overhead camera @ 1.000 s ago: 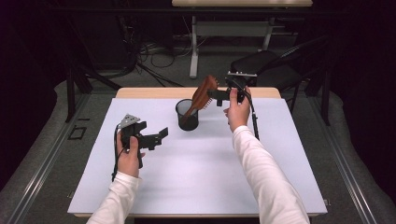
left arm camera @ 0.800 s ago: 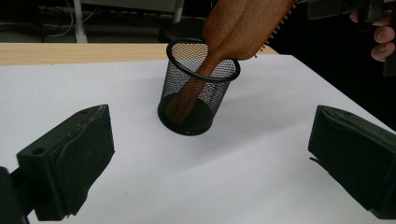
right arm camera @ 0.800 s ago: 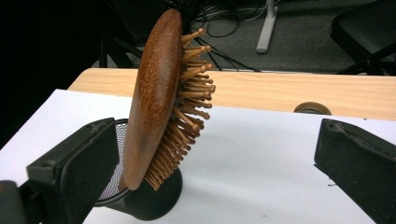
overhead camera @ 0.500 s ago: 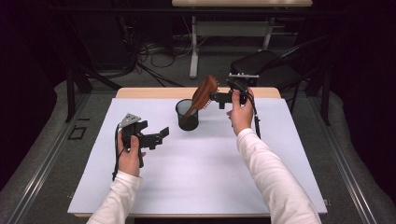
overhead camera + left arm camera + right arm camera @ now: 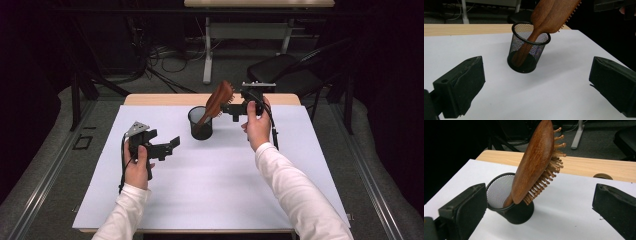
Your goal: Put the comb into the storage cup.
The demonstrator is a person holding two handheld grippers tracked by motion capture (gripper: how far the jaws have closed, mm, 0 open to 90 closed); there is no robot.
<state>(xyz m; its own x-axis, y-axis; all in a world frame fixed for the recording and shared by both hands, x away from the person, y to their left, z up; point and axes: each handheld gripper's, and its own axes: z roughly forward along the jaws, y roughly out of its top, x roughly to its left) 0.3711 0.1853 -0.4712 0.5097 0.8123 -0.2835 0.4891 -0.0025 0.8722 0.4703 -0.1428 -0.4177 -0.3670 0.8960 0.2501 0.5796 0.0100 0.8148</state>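
A black mesh cup [image 5: 201, 125] stands on the white sheet, back of centre. A brown wooden hairbrush [image 5: 219, 99] sits in it handle down, its head leaning up and right over the rim. My right gripper [image 5: 230, 111] hovers just right of the brush head, jaws open and pointing left at it. In the right gripper view the hairbrush [image 5: 536, 162] and cup [image 5: 510, 205] rise between the wide-open jaws of my right gripper [image 5: 539, 203], bristles facing right. My left gripper [image 5: 164, 140] is held open left of the cup. Its own view shows the cup [image 5: 528, 51] ahead of my left gripper [image 5: 534, 85].
The white sheet [image 5: 215, 190] covers a wooden table [image 5: 165, 99] whose bare strip shows along the back edge. A cable hole [image 5: 602, 176] sits in that strip. Beyond are dark floor, cables, a table leg [image 5: 207, 55] and a black chair [image 5: 287, 72].
My right hand has shifted slightly near the brush head. The brush still leans in the cup the same way. The left gripper has barely moved.
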